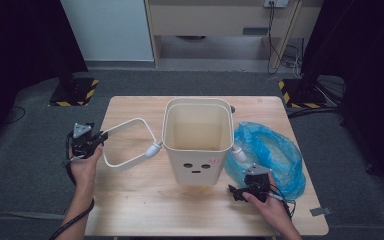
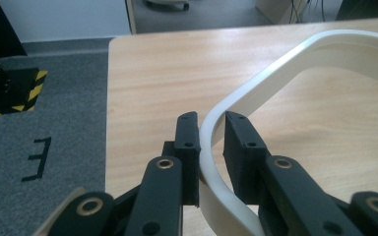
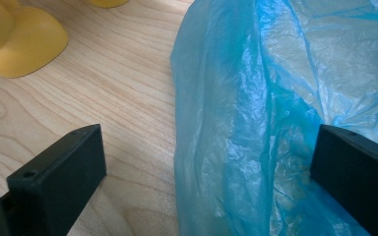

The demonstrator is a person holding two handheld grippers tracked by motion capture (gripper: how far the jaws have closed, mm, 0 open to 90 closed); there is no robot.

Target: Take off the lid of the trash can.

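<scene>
Left gripper is pinching the white handle of the bin, its two black jaws pressing on either side of the thin band at the handle's outer bend; in the high view that gripper is sitting at the left edge of the counter, with the handle swung out to the left and lying low over the wood, its near end joining a pivot on the bin's left wall; the bin itself is standing upright and open-topped in the middle of the counter, with three small dark marks on its front face. Right gripper is spreading its jaws wide around a fold of the blue plastic bag, the pads not pressing on it; the bag is lying crumpled just right of the bin, touching its side; the right gripper is resting near the bag's front edge.
</scene>
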